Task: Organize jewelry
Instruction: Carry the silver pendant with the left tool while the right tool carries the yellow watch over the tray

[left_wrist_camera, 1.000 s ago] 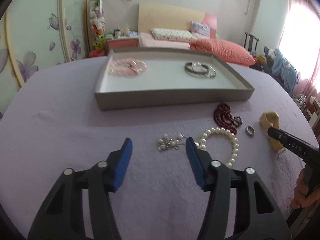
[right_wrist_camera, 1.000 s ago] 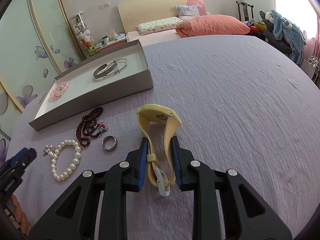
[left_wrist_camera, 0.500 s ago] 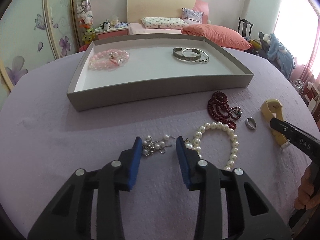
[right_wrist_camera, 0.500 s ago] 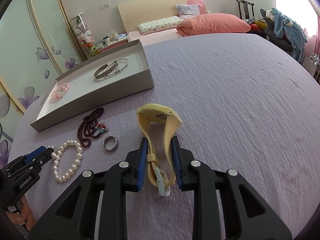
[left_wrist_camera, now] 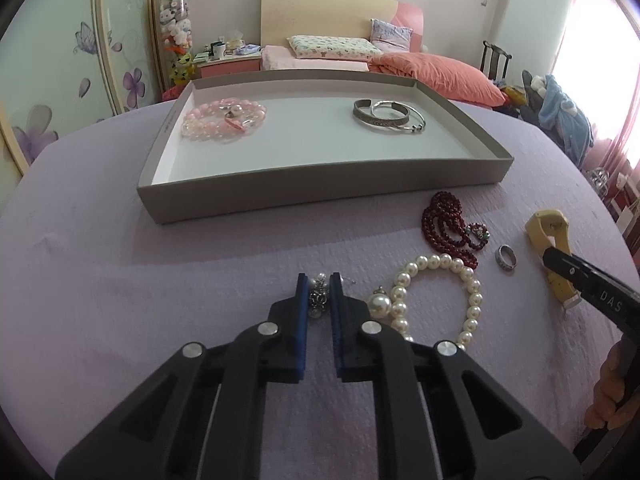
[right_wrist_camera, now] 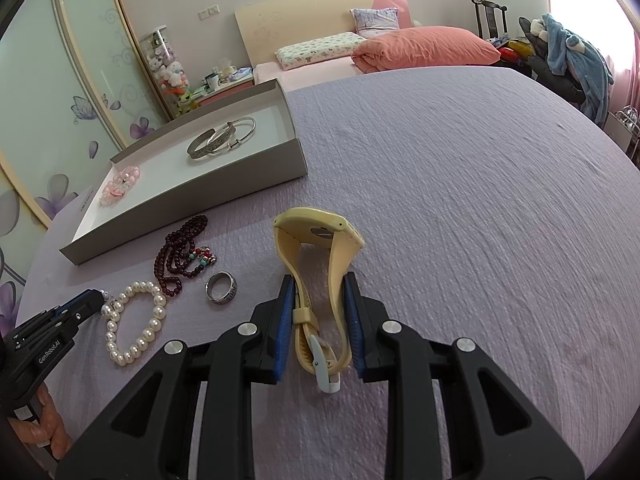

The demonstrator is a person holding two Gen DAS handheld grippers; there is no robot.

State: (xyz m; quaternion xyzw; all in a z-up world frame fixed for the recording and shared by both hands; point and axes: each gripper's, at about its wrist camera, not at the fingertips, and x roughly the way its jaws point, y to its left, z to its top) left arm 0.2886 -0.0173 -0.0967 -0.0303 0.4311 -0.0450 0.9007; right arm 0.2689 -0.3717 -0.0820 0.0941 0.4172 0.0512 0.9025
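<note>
My left gripper is shut on a small silver earring cluster on the purple cloth. A pearl bracelet lies just right of it, then a dark red bead necklace and a silver ring. My right gripper is shut on the strap of a yellow watch that rests on the cloth. The grey tray beyond holds a pink bead bracelet and silver bangles. The left gripper also shows in the right wrist view.
The purple cloth covers a round table. A bed with an orange duvet and a wardrobe stand beyond it. A chair with clothes is at the far right.
My left gripper has moved forward over the earring cluster and closed its jaws on it. My right gripper has stayed shut on the watch strap.
</note>
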